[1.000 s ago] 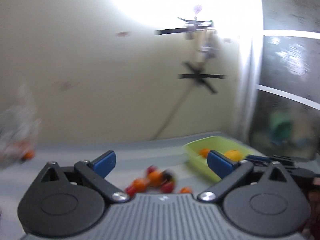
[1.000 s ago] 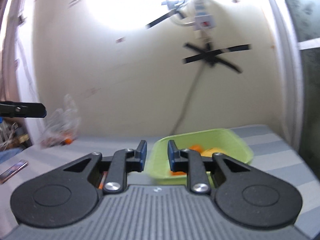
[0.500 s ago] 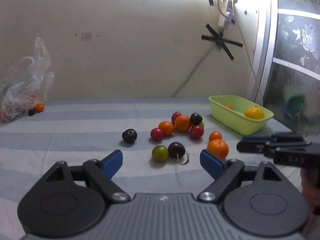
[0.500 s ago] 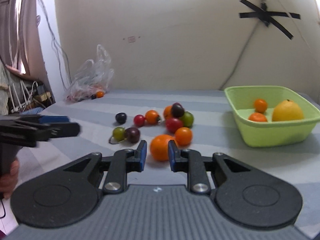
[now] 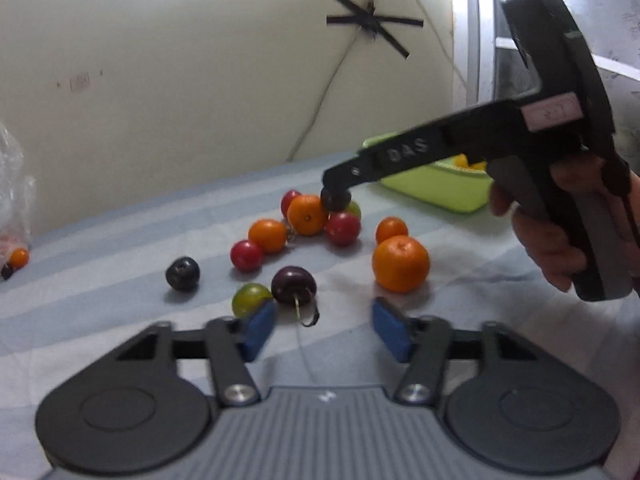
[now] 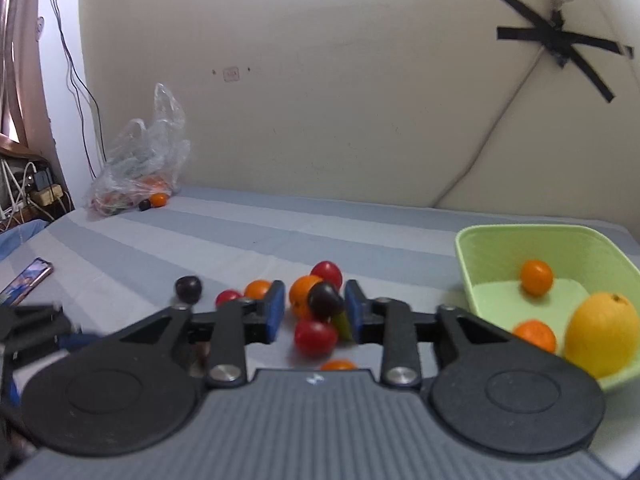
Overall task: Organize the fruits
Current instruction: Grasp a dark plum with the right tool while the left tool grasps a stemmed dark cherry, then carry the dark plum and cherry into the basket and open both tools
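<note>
Seemingly, dark plum [image 6: 324, 300] between right hand-held gripper [image 6: 315, 311] jaws

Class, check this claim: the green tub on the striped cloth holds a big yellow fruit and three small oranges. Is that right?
Not quite. The right wrist view shows the green tub holding the big yellow fruit and only two small oranges, not three. It does sit on the striped cloth.

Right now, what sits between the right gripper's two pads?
A dark plum on top of the fruit pile sits between the right gripper pads, whose jaws are opening; the right wrist view shows it.
</note>
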### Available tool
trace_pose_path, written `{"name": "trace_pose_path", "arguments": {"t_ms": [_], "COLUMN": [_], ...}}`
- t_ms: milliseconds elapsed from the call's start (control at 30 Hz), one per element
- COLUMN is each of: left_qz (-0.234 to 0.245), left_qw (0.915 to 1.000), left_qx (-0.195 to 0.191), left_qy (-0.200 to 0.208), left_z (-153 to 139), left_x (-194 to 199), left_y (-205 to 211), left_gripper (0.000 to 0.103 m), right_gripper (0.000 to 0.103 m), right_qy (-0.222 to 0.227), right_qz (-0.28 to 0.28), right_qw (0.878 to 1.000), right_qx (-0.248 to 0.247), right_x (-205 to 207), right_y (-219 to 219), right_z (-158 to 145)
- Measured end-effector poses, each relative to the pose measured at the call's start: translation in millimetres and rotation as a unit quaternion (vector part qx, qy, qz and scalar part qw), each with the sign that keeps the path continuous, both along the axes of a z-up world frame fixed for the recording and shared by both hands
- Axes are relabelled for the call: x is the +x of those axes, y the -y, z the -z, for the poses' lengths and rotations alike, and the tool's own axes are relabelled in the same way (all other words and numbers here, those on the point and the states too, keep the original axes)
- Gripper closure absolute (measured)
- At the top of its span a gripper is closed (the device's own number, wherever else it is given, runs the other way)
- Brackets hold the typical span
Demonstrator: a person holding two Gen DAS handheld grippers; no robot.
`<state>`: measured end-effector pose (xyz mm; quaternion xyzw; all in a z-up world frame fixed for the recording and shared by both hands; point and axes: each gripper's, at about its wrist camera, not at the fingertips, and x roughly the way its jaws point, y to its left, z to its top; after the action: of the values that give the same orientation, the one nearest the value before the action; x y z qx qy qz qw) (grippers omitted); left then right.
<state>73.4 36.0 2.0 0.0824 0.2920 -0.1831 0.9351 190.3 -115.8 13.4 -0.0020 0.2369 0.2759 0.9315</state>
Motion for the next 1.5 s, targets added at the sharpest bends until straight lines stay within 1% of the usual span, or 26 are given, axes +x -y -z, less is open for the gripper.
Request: {"name": "trace_pose_path", "arguments": {"t_ms": [33,67,133,167,200,267,367,467,533,600,633,667,700,767,800,900,1033,1100,1133,1200,1267,1333,1400,1433,1467,1500], "left_qz": [-0.003,-0.002,0.002,0.003,0.003,0.002,0.005,0.003,0.005,0.005,0.009,0.015,0.025,0.048,0.06,0.094,0.14,0.159,0.165,0.175,0.185,0.195,0.201,0.204,0.207,0.213], "left_qw": [1.0,0.9999,0.9994,0.9993,0.9992,0.999,0.9971,0.9962,0.9958,0.9973,0.9983,0.9992,0.9993,0.9983,0.9975,0.9936,0.9871,0.9824,0.9804,0.9762,0.9728,0.968,0.9642,0.9636,0.9631,0.962], "left_qx": [-0.003,-0.01,-0.028,-0.035,-0.039,-0.046,-0.074,-0.083,-0.085,-0.07,-0.056,-0.038,-0.022,-0.001,0.009,0.05,0.078,0.098,0.108,0.127,0.139,0.157,0.172,0.172,0.171,0.168], "left_qy": [-0.006,-0.011,-0.018,-0.015,-0.008,0.0,-0.013,-0.026,-0.034,-0.02,-0.011,-0.001,0.014,0.033,0.037,0.036,0.007,-0.004,-0.004,-0.01,-0.015,-0.014,-0.012,-0.016,-0.023,-0.034], "left_z": [2,4,5,3,1,-5,-13,-15,-15,-15,-16,-18,-20,-23,-24,-21,-14,-12,-11,-11,-11,-10,-9,-10,-10,-12], "left_x": [3,5,5,2,-2,-10,-27,-46,-56,-60,-58,-54,-48,-35,-25,2,31,38,40,44,44,46,50,54,57,60], "left_y": [-1,-3,-9,-11,-14,-21,-35,-47,-50,-48,-45,-41,-37,-31,-28,-17,-9,-7,-5,-5,-3,-2,-2,-1,0,3], "left_gripper": [0.069,0.084,0.095,0.095,0.095,0.095,0.095,0.095,0.093,0.087,0.081,0.075,0.072,0.057,0.055,0.055,0.055,0.055,0.053,0.053,0.053,0.053,0.054,0.055,0.061,0.063], "right_gripper": [0.062,0.062,0.063,0.073,0.077,0.077,0.076,0.076,0.076,0.076,0.076,0.076,0.076,0.076,0.076,0.076,0.073,0.072,0.072,0.072,0.072,0.072,0.072,0.072,0.072,0.072], "right_qy": [-0.005,-0.01,-0.017,-0.021,-0.02,-0.006,0.013,0.02,0.02,0.012,0.009,0.006,0.002,-0.015,-0.025,-0.045,-0.045,-0.047,-0.045,-0.046,-0.049,-0.05,-0.046,-0.044,-0.042,-0.041], "right_qz": [0.001,0.002,-0.003,-0.005,-0.004,-0.004,-0.004,-0.038,-0.059,-0.08,-0.084,-0.084,-0.08,-0.069,-0.063,-0.05,-0.044,-0.042,-0.042,-0.041,-0.038,-0.035,-0.032,-0.031,-0.032,-0.033], "right_qw": [1.0,1.0,1.0,0.999,0.999,0.999,1.0,0.999,0.998,0.997,0.996,0.996,0.997,0.997,0.998,0.998,0.998,0.998,0.998,0.998,0.997,0.997,0.998,0.998,0.998,0.998], "right_qx": [-0.001,-0.004,-0.017,-0.027,-0.034,-0.032,-0.004,0.017,0.018,0.008,0.0,-0.006,-0.01,-0.011,-0.007,0.004,0.017,0.019,0.019,0.025,0.034,0.04,0.038,0.036,0.034,0.032], "right_x": [6,11,17,20,20,12,-9,-41,-62,-81,-89,-94,-97,-97,-96,-93,-97,-97,-97,-95,-94,-94,-96,-97,-97,-98], "right_y": [-3,-5,-13,-16,-18,-16,-5,6,12,13,12,12,12,13,14,20,23,22,22,24,27,28,27,26,25,24], "right_z": [2,5,10,13,16,15,5,-1,2,9,14,18,22,31,34,39,43,45,45,45,45,45,44,44,44,44]}}
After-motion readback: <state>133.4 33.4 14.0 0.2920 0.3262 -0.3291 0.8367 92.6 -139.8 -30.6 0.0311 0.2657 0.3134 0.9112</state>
